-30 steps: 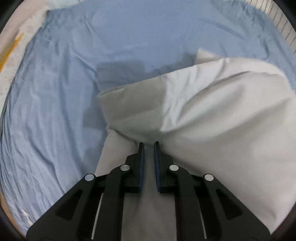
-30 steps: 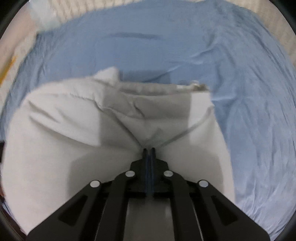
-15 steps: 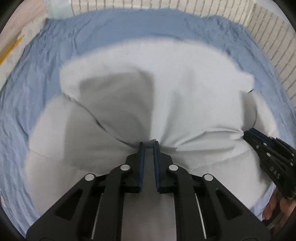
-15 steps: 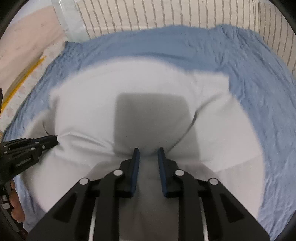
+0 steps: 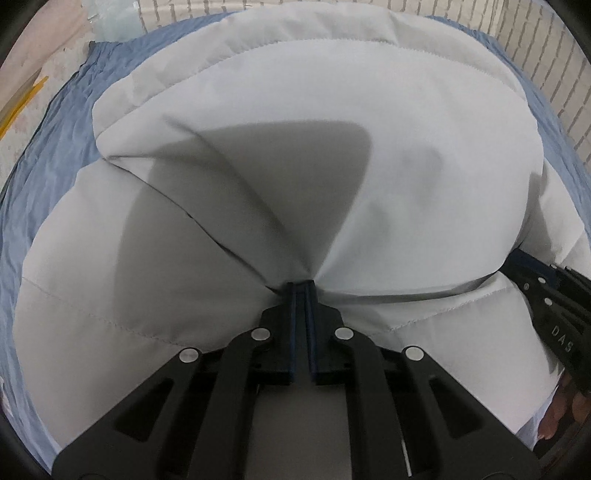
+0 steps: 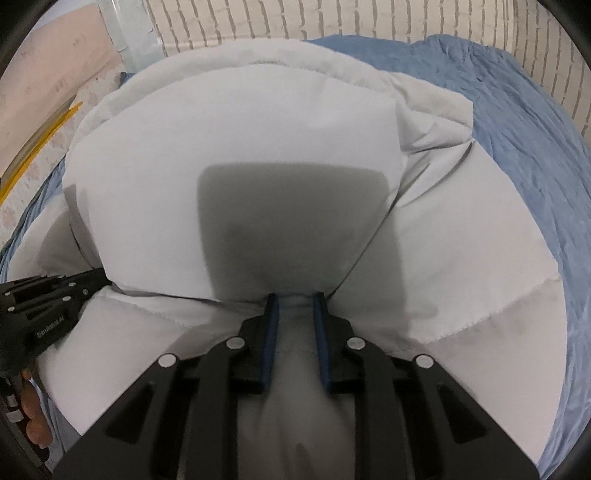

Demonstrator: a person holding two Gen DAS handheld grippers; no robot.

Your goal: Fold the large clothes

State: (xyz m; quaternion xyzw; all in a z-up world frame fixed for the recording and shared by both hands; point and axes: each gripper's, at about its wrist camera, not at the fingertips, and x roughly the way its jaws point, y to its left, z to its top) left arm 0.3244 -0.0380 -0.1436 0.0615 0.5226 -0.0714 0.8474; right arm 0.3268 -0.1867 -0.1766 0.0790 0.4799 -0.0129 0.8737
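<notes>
A large white padded garment (image 5: 332, 155) lies folded over itself on a blue sheet (image 5: 55, 122). My left gripper (image 5: 300, 286) is shut on a pinch of the white garment at its near edge. My right gripper (image 6: 295, 297) has its jaws apart, with the garment (image 6: 258, 122) bunched between the blue pads. Each gripper shows in the other's view: the right one at the right edge (image 5: 546, 295), the left one at the left edge (image 6: 44, 295).
The blue sheet (image 6: 517, 129) covers a bed. A striped cream surface (image 6: 332, 18) runs behind it. A pale floor with yellow sticks (image 6: 40, 136) lies to the left. A hand (image 6: 35, 421) shows at the lower left.
The garment's top layer has been carried forward and laid over the lower part. My right gripper, shut a second ago, has opened wider. My left gripper has closed tighter on the cloth.
</notes>
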